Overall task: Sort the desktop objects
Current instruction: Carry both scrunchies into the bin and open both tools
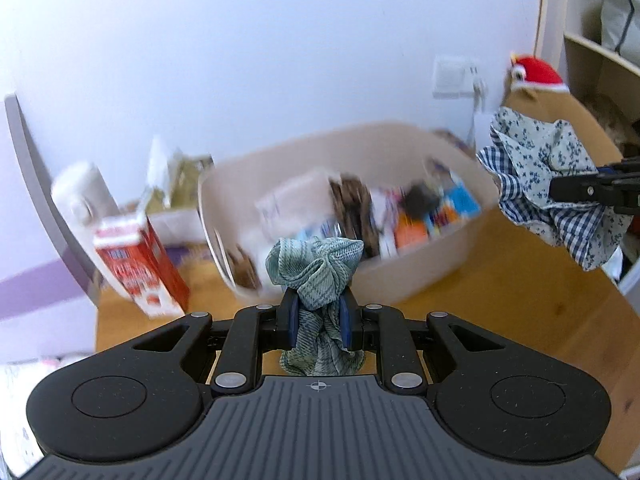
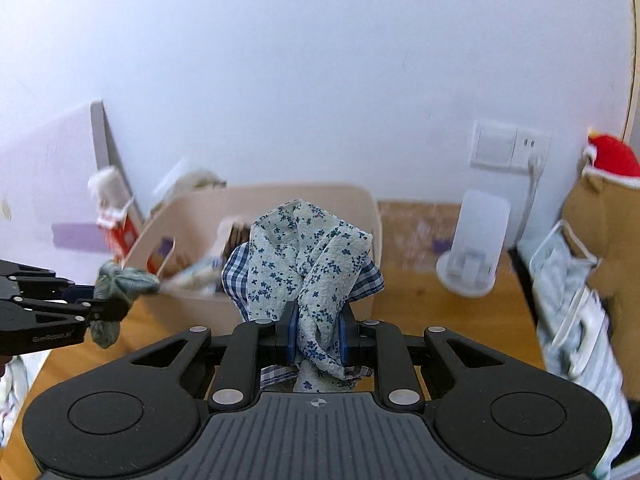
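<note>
My left gripper point(image 1: 319, 326) is shut on a crumpled green checked cloth point(image 1: 316, 268) and holds it above the wooden desk, in front of a beige bin point(image 1: 424, 264). The bin holds several packets and boxes. My right gripper point(image 2: 318, 338) is shut on a floral and blue-gingham cloth point(image 2: 304, 256), held up in front of the same bin point(image 2: 192, 216). In the left wrist view the right gripper point(image 1: 560, 190) and its cloth point(image 1: 536, 164) hang to the right of the bin. In the right wrist view the left gripper point(image 2: 108, 308) and its green cloth point(image 2: 120, 284) are at the left.
A red-and-white carton point(image 1: 140, 272) and a white bottle point(image 1: 82, 196) stand left of the bin. A white stand point(image 2: 476, 248) sits on the desk point(image 2: 432, 320) to the right, below a wall socket point(image 2: 508, 148). A red plush toy point(image 2: 612, 160) tops a brown box. A wire rack point(image 2: 572, 300) is at the right.
</note>
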Tool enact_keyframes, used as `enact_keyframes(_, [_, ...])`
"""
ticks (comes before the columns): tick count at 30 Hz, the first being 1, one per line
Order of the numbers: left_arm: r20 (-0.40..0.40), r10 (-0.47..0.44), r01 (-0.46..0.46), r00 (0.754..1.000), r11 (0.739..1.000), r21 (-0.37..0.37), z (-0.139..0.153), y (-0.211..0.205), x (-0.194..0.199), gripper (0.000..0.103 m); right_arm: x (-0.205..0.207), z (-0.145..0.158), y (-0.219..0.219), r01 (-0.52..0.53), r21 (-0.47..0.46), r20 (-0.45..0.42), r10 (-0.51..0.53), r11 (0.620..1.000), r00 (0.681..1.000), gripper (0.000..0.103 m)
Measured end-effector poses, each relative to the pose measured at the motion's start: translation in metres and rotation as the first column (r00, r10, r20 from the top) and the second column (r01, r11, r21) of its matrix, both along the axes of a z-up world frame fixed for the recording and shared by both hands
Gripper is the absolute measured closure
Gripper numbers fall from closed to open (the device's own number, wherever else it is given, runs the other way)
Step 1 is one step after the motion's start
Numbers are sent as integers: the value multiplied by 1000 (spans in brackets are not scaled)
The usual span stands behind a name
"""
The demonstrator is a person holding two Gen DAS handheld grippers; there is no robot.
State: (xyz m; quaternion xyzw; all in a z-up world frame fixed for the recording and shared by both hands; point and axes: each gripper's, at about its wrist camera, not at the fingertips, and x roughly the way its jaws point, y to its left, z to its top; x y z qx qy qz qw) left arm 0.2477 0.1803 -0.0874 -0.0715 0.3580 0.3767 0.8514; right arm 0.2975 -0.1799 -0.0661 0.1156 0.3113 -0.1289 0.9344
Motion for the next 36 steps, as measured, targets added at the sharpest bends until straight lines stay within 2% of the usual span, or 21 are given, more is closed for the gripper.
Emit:
enact_keyframes(7, [44,1,-4,999,998,70,37,26,18,83,24,17,-21,21,-81,56,-17,997,998,85])
enact_keyframes(13, [53,16,-18,998,999,48,54,47,43,83,49,23,-38,32,-108,85,-23,994,996,85])
enact_keyframes(21, [42,18,-19,999,1000,15,33,65,75,83,91,14,-43,-17,-111,63,24,994,998,85])
enact_keyframes(30, [-34,83,-86,996,993,-84,5,84,98,82,128,-29,-57,-9,50,-41,11,999,999,84])
enact_keyframes(36, [-94,119,-130,988,985,-117,-10,92,104,81,144,-50,-57,-55,102,-112,66,993,991,80])
